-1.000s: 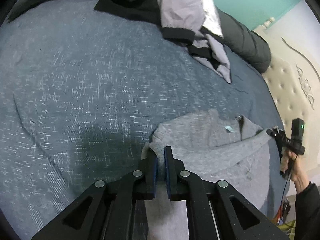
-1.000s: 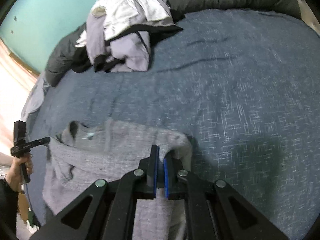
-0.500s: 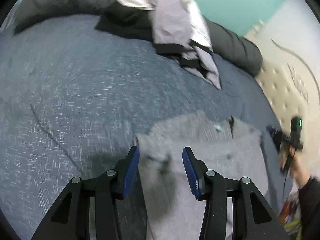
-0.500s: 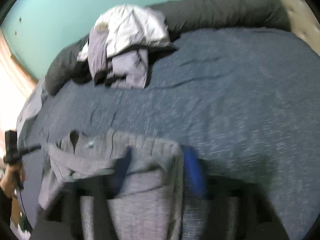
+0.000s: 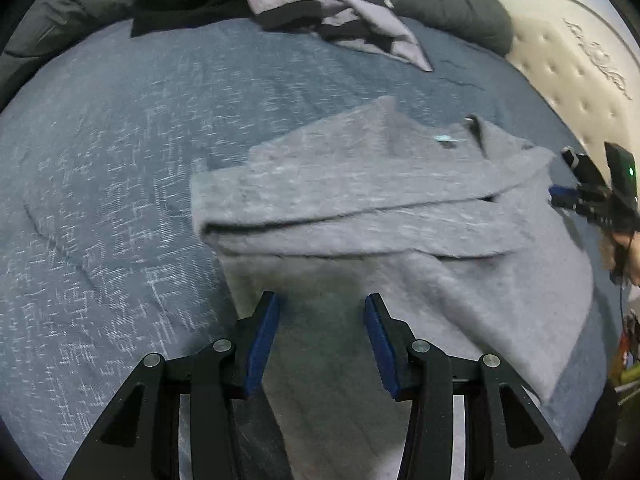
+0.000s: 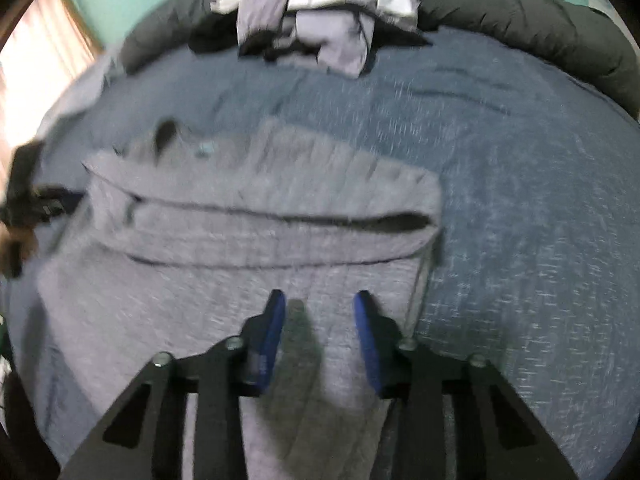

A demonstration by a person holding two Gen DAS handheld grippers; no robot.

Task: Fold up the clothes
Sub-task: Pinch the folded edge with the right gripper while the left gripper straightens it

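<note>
A grey knit sweater (image 5: 360, 200) lies on the blue bedspread (image 5: 120, 160), its upper part folded down into a band across the body. My left gripper (image 5: 320, 324) hovers open over the sweater's lower left part, nothing between its blue pads. In the right wrist view the same sweater (image 6: 248, 232) shows the fold across its width, and my right gripper (image 6: 318, 320) stands open above its lower right part. The right gripper (image 5: 592, 192) also appears at the sweater's far edge in the left wrist view, held by a hand.
A heap of lilac, white and black clothes (image 5: 320, 4) lies at the far side of the bed against a dark rolled duvet (image 6: 540, 28). A cream tufted headboard (image 5: 568, 64) borders the bed on one side. Bare bedspread (image 6: 540, 240) lies beside the sweater.
Both grippers were shut on the sweater's edge a second ago; they opened, let the cloth drop as a fold, and pulled back toward the sweater's lower part.
</note>
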